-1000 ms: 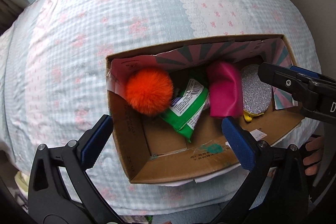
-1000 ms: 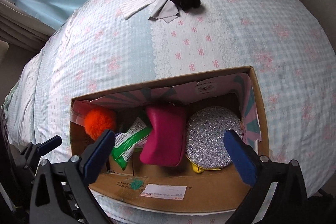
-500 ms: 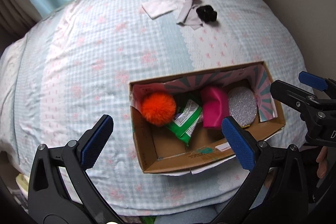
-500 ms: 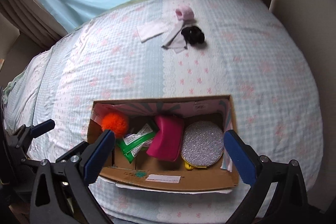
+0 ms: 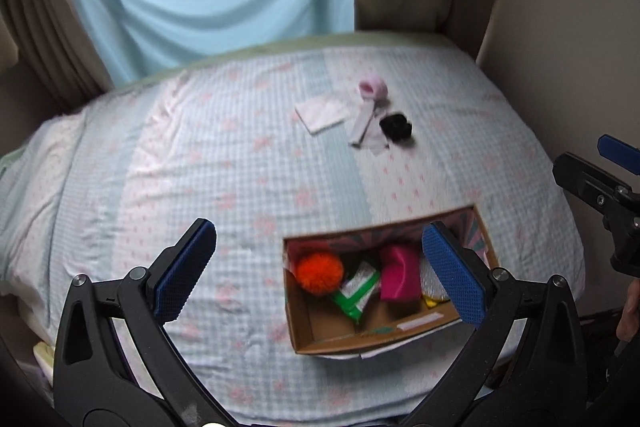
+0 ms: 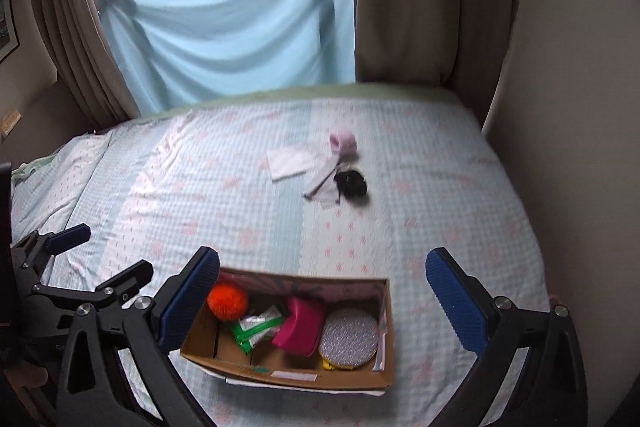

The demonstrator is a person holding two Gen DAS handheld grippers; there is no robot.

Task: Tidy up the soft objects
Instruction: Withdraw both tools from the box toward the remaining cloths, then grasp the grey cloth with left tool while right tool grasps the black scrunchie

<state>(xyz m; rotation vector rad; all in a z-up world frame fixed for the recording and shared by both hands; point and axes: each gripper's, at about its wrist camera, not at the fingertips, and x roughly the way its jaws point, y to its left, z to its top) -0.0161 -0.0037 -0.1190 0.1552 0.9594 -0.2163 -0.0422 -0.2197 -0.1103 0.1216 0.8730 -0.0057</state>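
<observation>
1. Left wrist view is showing the left gripper [image 5: 318,267] standing wide open, gripping nothing, above the bed [image 5: 200,167].
2. Right gripper [image 6: 322,291] is likewise spreading its jaws wide with nothing between them.
3. Cardboard box [image 6: 280,367] is sitting near the bed's front edge, holding an orange pom-pom [image 6: 227,301], a green packet [image 6: 256,329], a magenta pouch [image 6: 299,325] and a glittery silver disc [image 6: 349,337].
4. Farther off, a pink roll [image 6: 343,143], white cloth [image 6: 290,163], grey cloth [image 6: 324,183] and black item [image 6: 351,183] are lying together.
</observation>
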